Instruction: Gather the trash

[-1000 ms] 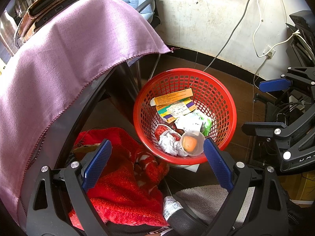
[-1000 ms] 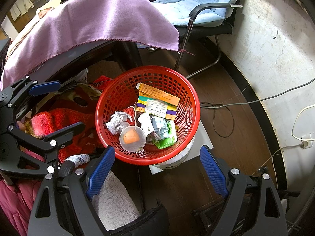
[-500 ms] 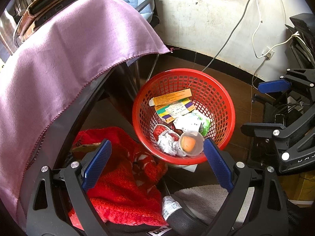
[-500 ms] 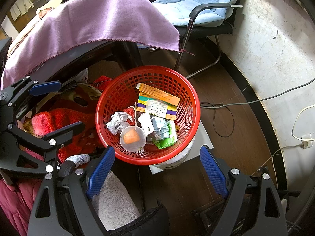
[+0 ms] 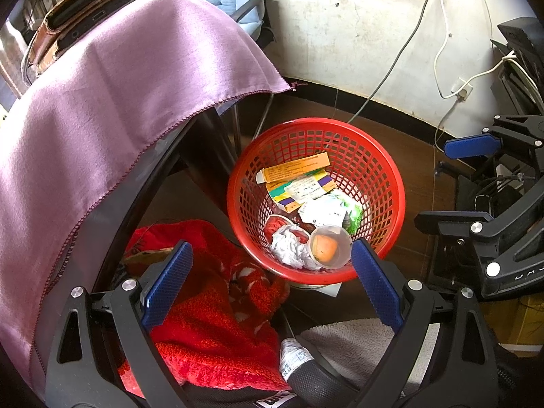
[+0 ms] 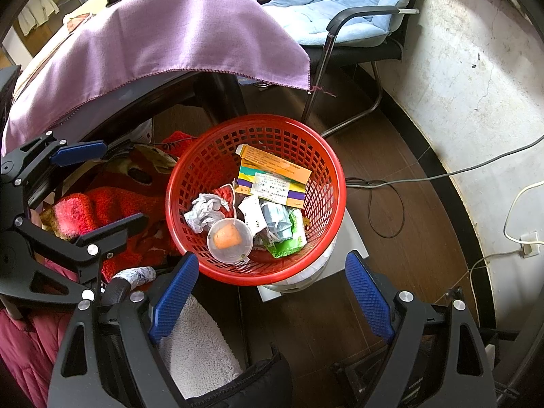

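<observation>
A red mesh basket stands on the brown floor below both grippers. Inside lie an orange carton, a striped box, a crumpled white paper ball, a clear cup with an orange piece in it and a green wrapper. My left gripper hovers above the basket's near side, jaws wide open and empty. My right gripper hangs over the basket's near rim, also open with nothing between its blue pads.
A purple cloth drapes a dark table to the left. A red fleece and a grey towel lie near the grippers. A blue-cushioned chair stands behind, and cables run along the white wall.
</observation>
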A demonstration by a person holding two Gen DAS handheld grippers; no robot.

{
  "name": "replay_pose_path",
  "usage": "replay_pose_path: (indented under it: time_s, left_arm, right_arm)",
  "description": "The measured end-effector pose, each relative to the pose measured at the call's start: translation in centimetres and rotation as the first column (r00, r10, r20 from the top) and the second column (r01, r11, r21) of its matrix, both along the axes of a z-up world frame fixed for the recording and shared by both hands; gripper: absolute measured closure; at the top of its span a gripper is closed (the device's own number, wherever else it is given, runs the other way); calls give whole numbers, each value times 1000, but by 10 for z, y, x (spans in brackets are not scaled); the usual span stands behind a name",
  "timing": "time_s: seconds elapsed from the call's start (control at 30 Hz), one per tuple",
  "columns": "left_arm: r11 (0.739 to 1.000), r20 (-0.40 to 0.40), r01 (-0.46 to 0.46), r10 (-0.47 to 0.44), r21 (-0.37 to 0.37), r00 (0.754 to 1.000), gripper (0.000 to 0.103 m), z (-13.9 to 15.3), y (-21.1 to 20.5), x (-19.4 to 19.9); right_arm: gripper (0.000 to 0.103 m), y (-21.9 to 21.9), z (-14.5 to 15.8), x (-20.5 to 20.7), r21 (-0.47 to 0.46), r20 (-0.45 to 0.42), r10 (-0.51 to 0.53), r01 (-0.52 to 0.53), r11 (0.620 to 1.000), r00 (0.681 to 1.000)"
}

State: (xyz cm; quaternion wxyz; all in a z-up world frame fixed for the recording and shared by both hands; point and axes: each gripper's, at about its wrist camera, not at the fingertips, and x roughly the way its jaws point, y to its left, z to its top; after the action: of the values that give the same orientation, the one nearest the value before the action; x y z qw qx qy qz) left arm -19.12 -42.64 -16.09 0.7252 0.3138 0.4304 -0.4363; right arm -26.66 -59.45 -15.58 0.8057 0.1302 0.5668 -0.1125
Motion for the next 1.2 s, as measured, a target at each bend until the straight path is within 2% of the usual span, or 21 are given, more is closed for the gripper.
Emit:
replay_pose_path:
  time_s: [1.2]
  left_arm:
    - [1000, 2, 5, -5, 6, 1000, 12, -2, 1, -4]
  right_arm:
    - [17, 0, 0, 0, 0, 1, -1, 1, 1000, 1000]
